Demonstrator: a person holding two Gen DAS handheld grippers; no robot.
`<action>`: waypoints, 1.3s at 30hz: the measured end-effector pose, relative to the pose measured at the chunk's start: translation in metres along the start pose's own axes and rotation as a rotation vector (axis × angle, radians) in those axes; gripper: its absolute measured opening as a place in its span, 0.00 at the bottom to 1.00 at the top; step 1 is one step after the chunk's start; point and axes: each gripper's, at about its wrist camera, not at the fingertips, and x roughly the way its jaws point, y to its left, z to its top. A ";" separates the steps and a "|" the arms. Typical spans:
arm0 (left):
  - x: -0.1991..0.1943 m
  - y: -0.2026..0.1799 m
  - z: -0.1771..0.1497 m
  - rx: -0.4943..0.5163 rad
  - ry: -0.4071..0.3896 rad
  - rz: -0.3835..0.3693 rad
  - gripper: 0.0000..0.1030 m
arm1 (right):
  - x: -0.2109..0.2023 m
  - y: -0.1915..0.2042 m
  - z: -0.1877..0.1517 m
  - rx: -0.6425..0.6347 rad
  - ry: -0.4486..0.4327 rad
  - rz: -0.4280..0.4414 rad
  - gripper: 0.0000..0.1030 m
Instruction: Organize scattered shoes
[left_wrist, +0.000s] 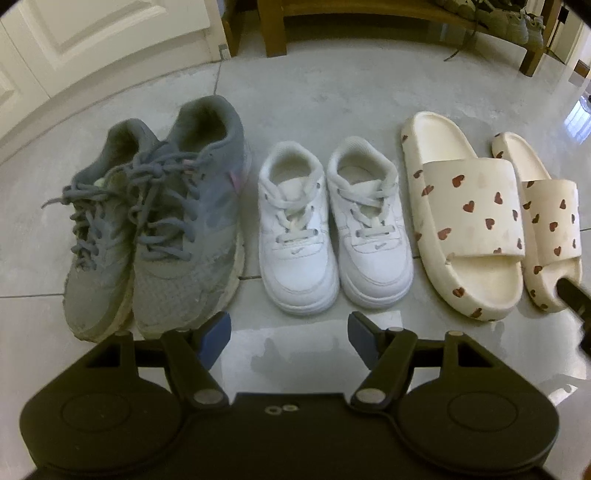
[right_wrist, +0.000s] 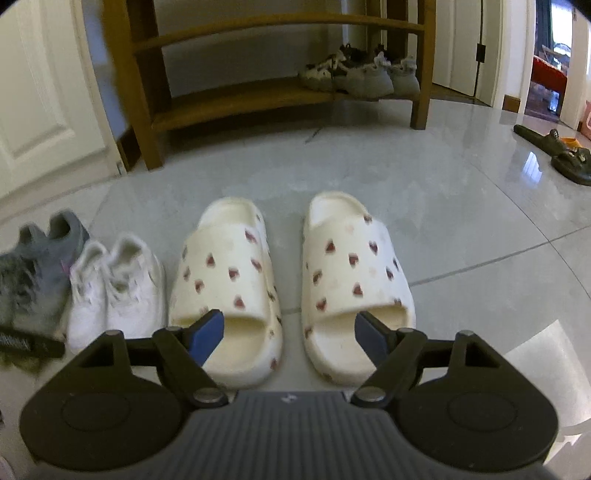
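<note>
**Entrance floor: three pairs of shoes in one row, both grippers empty**

Floor (left_wrist: 314, 110): pale grey glossy tiles; carries all items listed.

Grey sneakers (left_wrist: 155, 229): one pair, laced, worn, pink mark on the side. Left end of the row, the two shoes touching each other.

White sneakers (left_wrist: 332, 236): one small pair, laced, side by side, in the middle of the row, just beside the grey pair.

Heart slippers (left_wrist: 480, 214): one cream pair with dark red heart print, right end of the row. In the right wrist view the two stand parallel with a narrow strip of floor between them.

Left gripper (left_wrist: 290, 339): jaws wide apart, nothing between them, above bare floor just in front of the white pair's toes.

Right gripper (right_wrist: 291, 338): jaws wide apart and empty, above the toe ends of the slippers, one blue pad over each slipper; contact not seen.

Wooden rack (right_wrist: 258, 96): far side of the floor, by the wall; grey-beige shoes (right_wrist: 362, 74) on its lowest shelf.

Dark sandals (right_wrist: 557, 151): far right of the floor, well apart from the row.
</note>
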 end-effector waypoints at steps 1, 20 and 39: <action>0.000 -0.002 0.000 0.004 0.000 -0.006 0.68 | 0.001 -0.001 -0.004 -0.004 -0.012 -0.010 0.78; 0.015 -0.070 0.018 0.101 -0.084 0.002 0.68 | 0.079 0.000 -0.012 -0.015 -0.060 -0.024 0.80; 0.027 -0.070 0.027 0.107 -0.065 0.006 0.68 | 0.098 0.009 -0.005 0.025 -0.244 -0.026 0.28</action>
